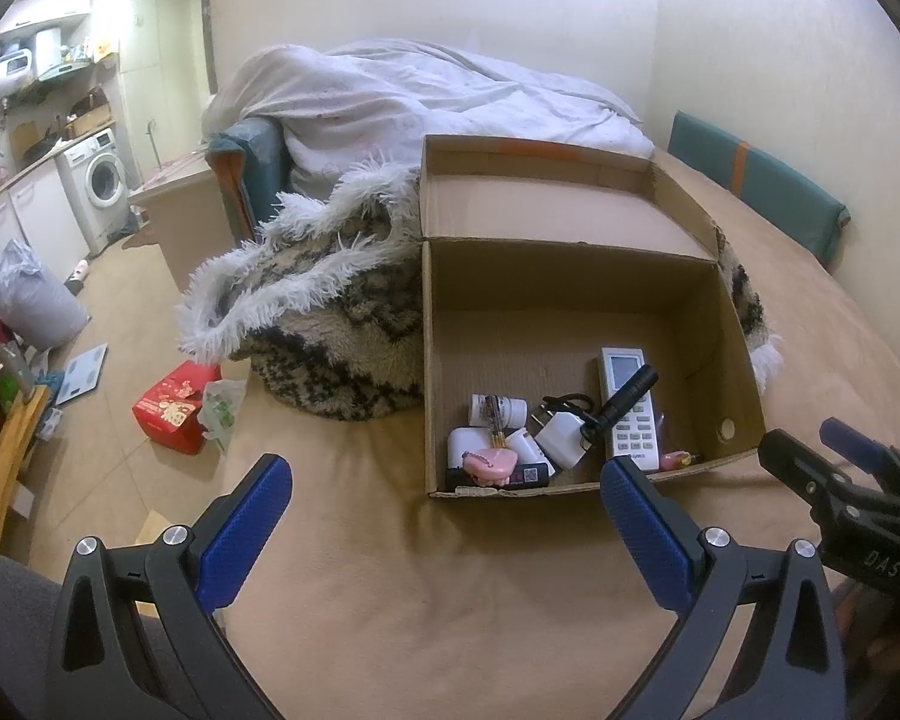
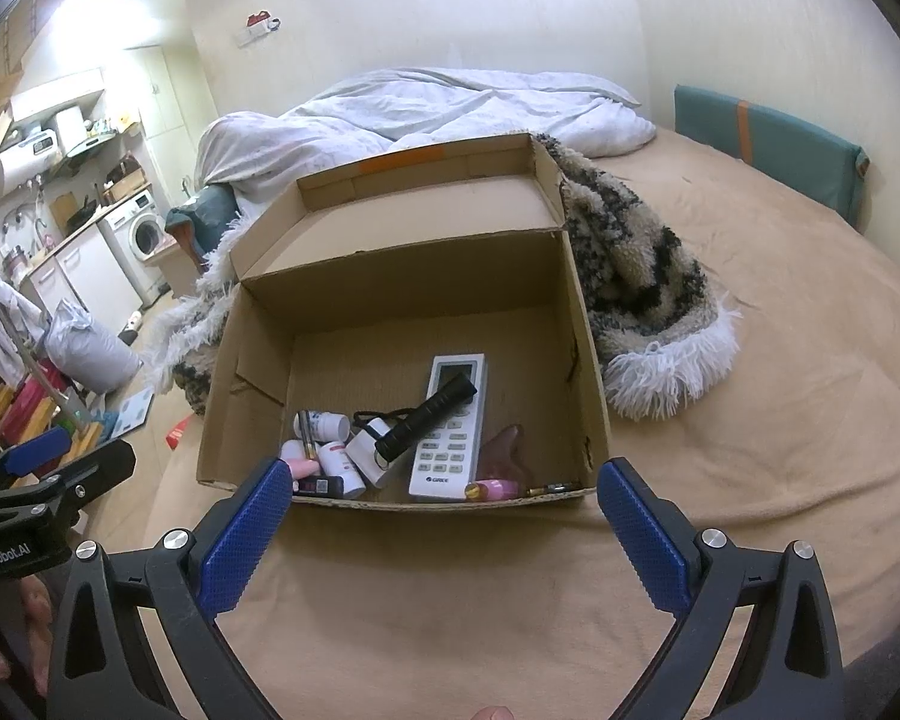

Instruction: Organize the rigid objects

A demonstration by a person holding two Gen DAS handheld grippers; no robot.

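Hovering near the cardboard box (image 2: 270,324) on the bed — left gripper (image 1: 444,498) and right gripper (image 2: 444,498), jaws apart, empty. Inside, near wall: white remote (image 2: 450,444), black flashlight (image 2: 426,414) across it.

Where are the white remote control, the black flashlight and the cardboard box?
white remote control (image 2: 450,450), right wrist view, on its keypad.
black flashlight (image 2: 429,414), right wrist view, mid-barrel.
cardboard box (image 1: 570,276), left wrist view, inner back wall.
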